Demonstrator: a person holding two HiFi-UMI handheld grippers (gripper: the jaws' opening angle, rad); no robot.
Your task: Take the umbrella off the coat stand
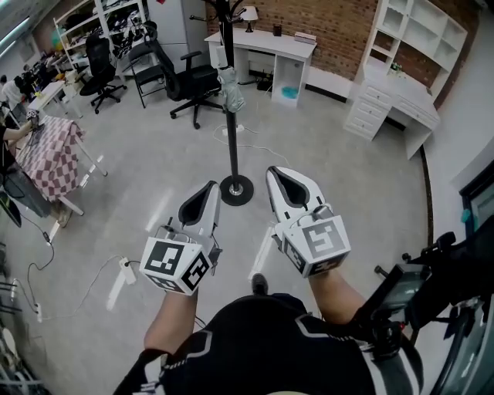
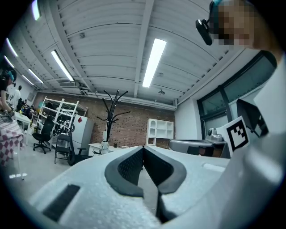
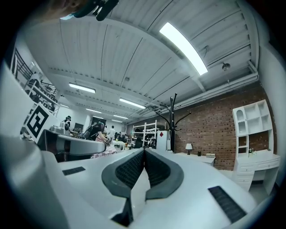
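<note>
Both closed, empty: left hand-held gripper (image 1: 210, 187) and right hand-held gripper (image 1: 275, 171), near the coat stand (image 1: 232, 135). Umbrella (image 1: 230, 89) hangs against its pole. Grey floor (image 1: 147, 170) open around it, brick wall (image 1: 340, 31) behind.

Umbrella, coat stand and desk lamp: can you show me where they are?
umbrella (image 1: 230, 91), head view, on its folded grey fabric.
coat stand (image 1: 232, 143), head view, on its black pole.
desk lamp (image 1: 249, 13), head view, on its shade.

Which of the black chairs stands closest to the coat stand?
The wheeled office chair directly left of the coat stand; the others stand further left.
</note>
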